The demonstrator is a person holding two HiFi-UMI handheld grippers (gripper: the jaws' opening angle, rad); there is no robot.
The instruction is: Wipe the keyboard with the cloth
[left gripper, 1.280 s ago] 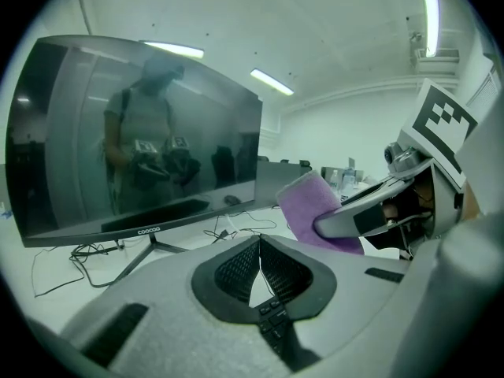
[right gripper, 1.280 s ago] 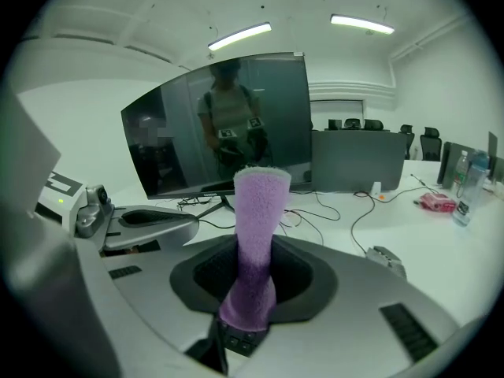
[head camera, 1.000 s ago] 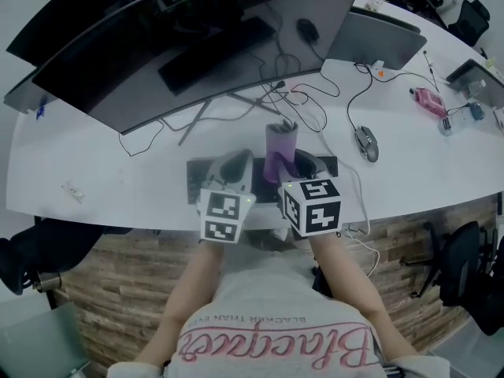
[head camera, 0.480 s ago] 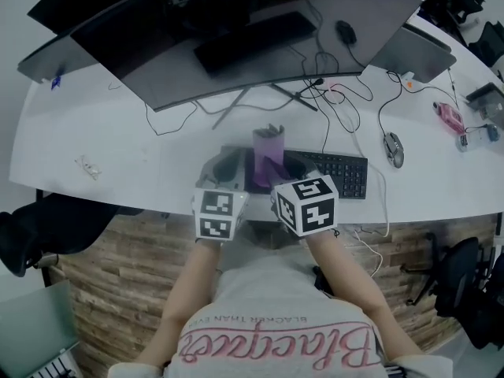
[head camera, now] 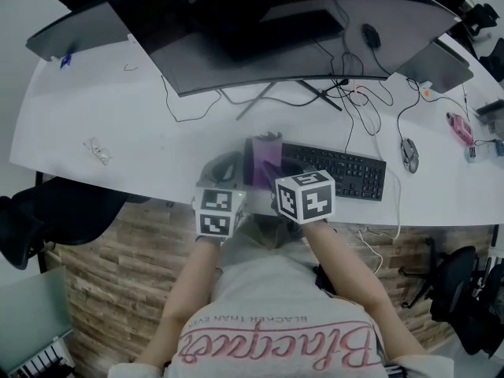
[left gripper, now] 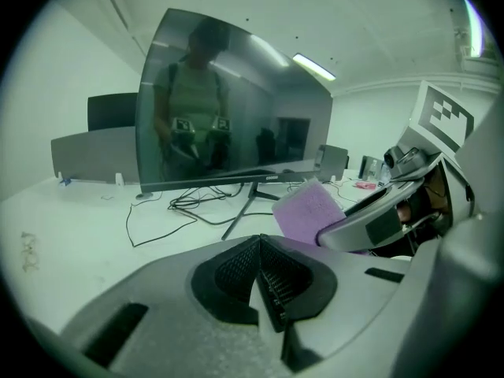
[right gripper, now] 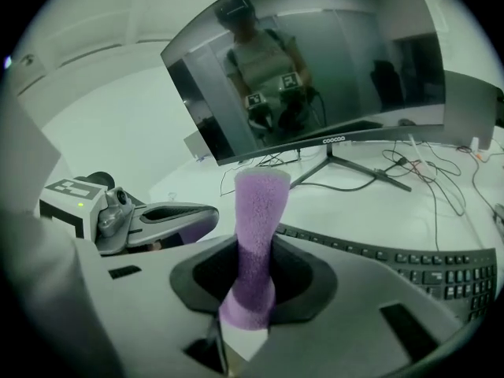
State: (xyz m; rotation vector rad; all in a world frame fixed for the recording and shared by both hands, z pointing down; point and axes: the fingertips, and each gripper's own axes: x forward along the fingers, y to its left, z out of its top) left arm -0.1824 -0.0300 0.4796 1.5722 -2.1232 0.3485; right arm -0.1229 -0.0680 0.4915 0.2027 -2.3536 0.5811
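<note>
A black keyboard (head camera: 346, 172) lies on the white desk (head camera: 118, 109) in front of a curved monitor (head camera: 260, 30). My right gripper (head camera: 285, 166) is shut on a purple cloth (head camera: 264, 157), which stands upright over the keyboard's left end. In the right gripper view the cloth (right gripper: 257, 219) rises from between the jaws of my right gripper (right gripper: 248, 290), with the keyboard (right gripper: 409, 270) to the right. My left gripper (head camera: 226, 166) is shut and empty, just left of the cloth. In the left gripper view my left gripper (left gripper: 260, 278) holds nothing, with the cloth (left gripper: 309, 209) ahead on the right.
Cables (head camera: 346, 105) trail from the monitor stand (head camera: 272, 93) behind the keyboard. A mouse (head camera: 408, 154) lies right of the keyboard, a laptop (head camera: 437, 65) and a pink object (head camera: 459, 127) farther right. A small wrapper (head camera: 96, 150) lies at the left. The desk's front edge is right under the grippers.
Both grippers and the cloth have moved left along the keyboard, from near its middle to its left end. More keys now show to the right of them.
</note>
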